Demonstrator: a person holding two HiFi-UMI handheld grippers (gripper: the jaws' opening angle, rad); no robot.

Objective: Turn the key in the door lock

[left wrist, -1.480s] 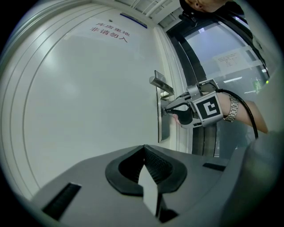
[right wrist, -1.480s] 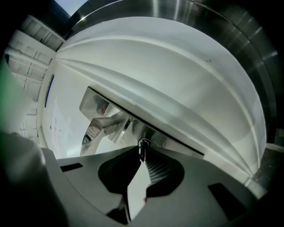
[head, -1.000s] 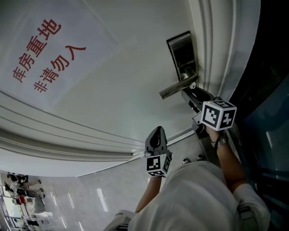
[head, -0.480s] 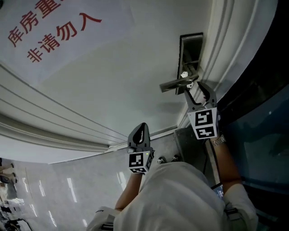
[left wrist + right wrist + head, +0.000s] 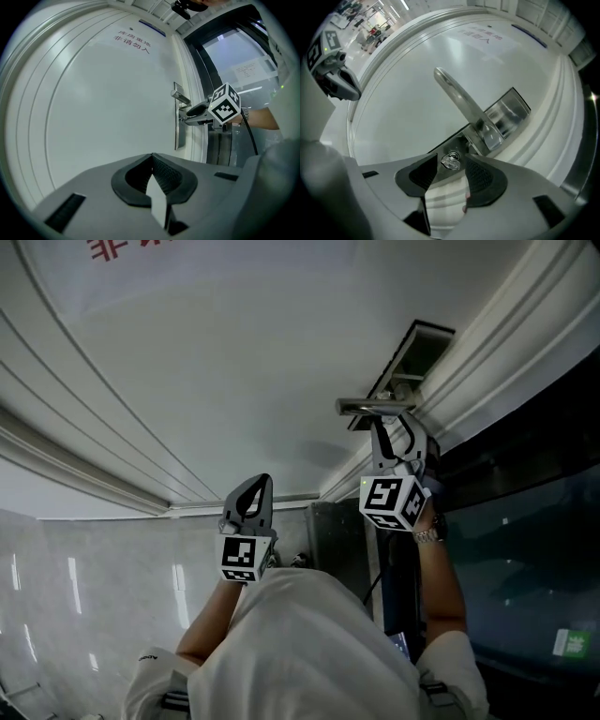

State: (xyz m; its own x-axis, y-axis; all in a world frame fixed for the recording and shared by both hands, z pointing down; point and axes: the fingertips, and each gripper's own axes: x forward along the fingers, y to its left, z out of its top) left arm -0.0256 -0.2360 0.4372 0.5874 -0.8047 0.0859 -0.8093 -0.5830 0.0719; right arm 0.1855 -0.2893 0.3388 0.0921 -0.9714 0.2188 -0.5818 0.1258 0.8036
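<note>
A white door carries a steel lock plate with a lever handle. Below the handle a small silver key sticks out of the lock. My right gripper is open, its jaws on either side of the key head with a little gap on each side. From the head view the right gripper reaches up under the handle. My left gripper is shut and holds nothing, lower and to the left, away from the lock; its pads meet at the tip.
A red-lettered sign is on the upper door. Raised mouldings frame the door panel. A dark glass panel stands right of the door frame. The person's white shirt fills the lower head view.
The head view has swung, so the lock sits higher and further right. The right gripper has stayed at the lock, its jaws now up under the handle. The left gripper stays shut and low.
</note>
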